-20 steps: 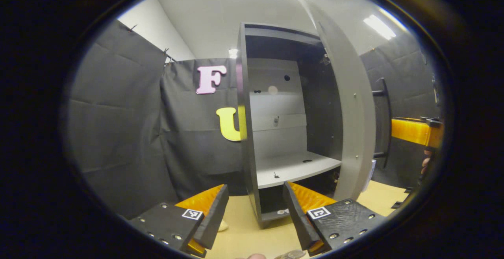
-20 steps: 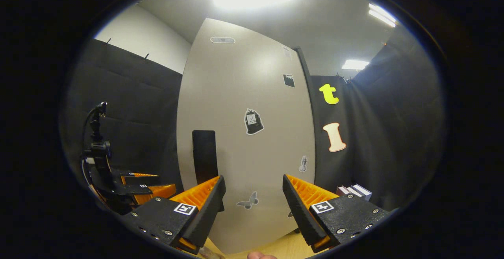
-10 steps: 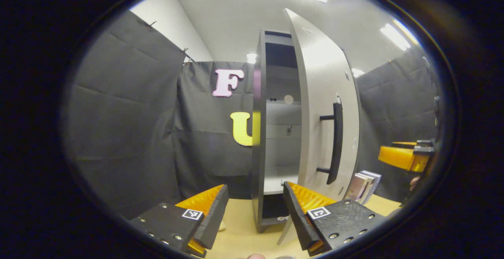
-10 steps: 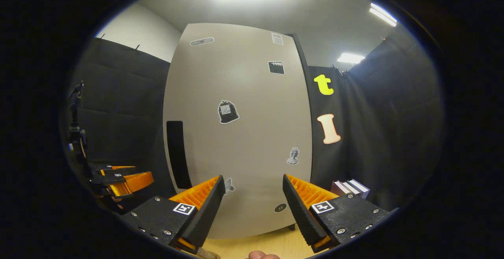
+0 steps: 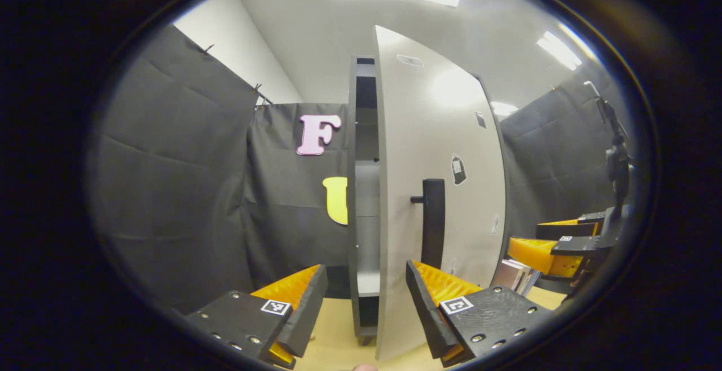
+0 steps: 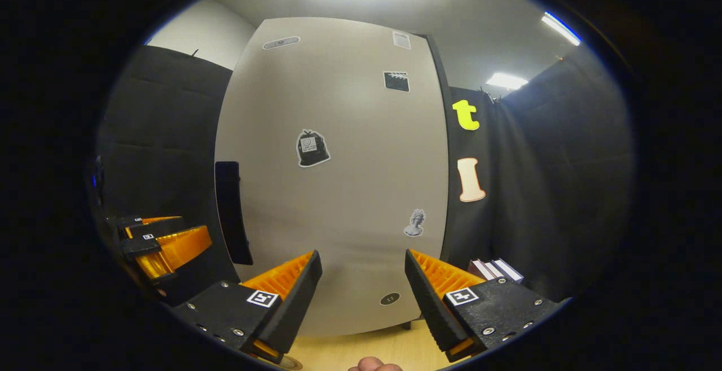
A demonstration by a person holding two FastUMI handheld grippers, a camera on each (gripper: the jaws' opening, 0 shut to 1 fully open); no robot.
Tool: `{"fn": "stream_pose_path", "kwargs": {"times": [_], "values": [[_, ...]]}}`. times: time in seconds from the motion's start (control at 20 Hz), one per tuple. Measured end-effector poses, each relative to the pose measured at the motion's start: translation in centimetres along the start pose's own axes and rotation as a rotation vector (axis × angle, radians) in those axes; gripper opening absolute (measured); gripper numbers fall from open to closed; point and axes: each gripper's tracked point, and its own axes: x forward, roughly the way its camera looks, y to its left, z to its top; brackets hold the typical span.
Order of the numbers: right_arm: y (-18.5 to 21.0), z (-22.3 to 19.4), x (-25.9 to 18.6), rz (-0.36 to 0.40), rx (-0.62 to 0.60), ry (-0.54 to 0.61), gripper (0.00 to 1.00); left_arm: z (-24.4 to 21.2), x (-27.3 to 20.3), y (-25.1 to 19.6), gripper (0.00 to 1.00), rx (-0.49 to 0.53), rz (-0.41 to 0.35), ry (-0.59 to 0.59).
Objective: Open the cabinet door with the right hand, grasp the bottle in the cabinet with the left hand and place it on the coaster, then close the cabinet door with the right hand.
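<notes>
Cabinet door (image 6: 333, 179) nearly shut, narrow gap left of it. Right gripper (image 6: 364, 289) before door, spread, empty, for pushing. Left gripper (image 5: 366, 303) spread, empty.

cabinet door (image 5: 437, 190) ajar, narrow gap onto the cabinet (image 5: 361, 202) interior | left gripper (image 5: 365, 303) fingers apart, nothing held | right gripper (image 5: 555, 244) beside door, books (image 5: 516, 274) below
</notes>
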Motion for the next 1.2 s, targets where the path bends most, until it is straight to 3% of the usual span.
{"fn": "stream_pose_path", "kwargs": {"times": [0.1, 0.6, 1.2], "values": [[-0.5, 0.2, 0.4, 0.012, -0.005, -0.002, 0.92, 0.1, 0.8, -0.6, 0.8, 0.006, -0.004, 0.004], [-1.8, -0.1, 1.4, 0.022, 0.006, -0.04, 0.92, 0.0, 4.3, 0.2, 0.8, 0.094, 0.033, -0.031], [-2.5, -0.4, 2.8, 0.01, 0.004, -0.044, 0.92, 0.2, 4.8, 0.4, 0.8, 0.097, 0.037, -0.036]]}}
